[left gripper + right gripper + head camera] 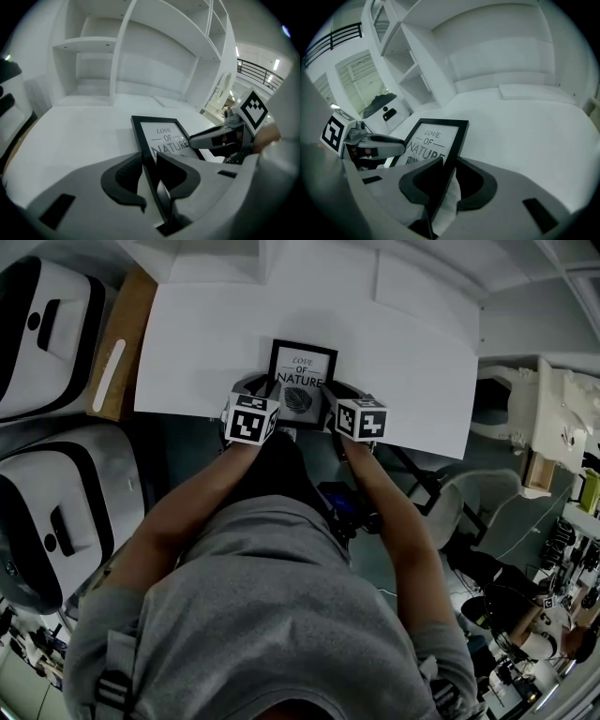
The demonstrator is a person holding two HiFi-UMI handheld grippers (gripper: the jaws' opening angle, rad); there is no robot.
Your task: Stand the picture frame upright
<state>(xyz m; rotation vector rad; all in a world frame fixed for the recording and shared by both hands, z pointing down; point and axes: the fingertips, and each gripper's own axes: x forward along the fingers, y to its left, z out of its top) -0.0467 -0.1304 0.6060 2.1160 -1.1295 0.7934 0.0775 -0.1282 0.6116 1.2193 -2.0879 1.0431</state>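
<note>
A black picture frame (302,381) with a white "Love of Nature" print lies flat on the white table (197,343), close to its near edge. My left gripper (272,395) holds the frame's left side. In the left gripper view the frame (166,136) has its dark edge running between the two pads, and that gripper (149,161) is shut on it. My right gripper (330,395) holds the right side. In the right gripper view the frame (433,138) has its edge pinched between the jaw tips of that gripper (449,164). Each gripper shows in the other's view.
A white shelf unit (140,56) with open compartments stands at the back of the table. To the left are a wooden board (117,343) and two white-and-black machines (42,329). The table's near edge (187,414) runs just under the grippers.
</note>
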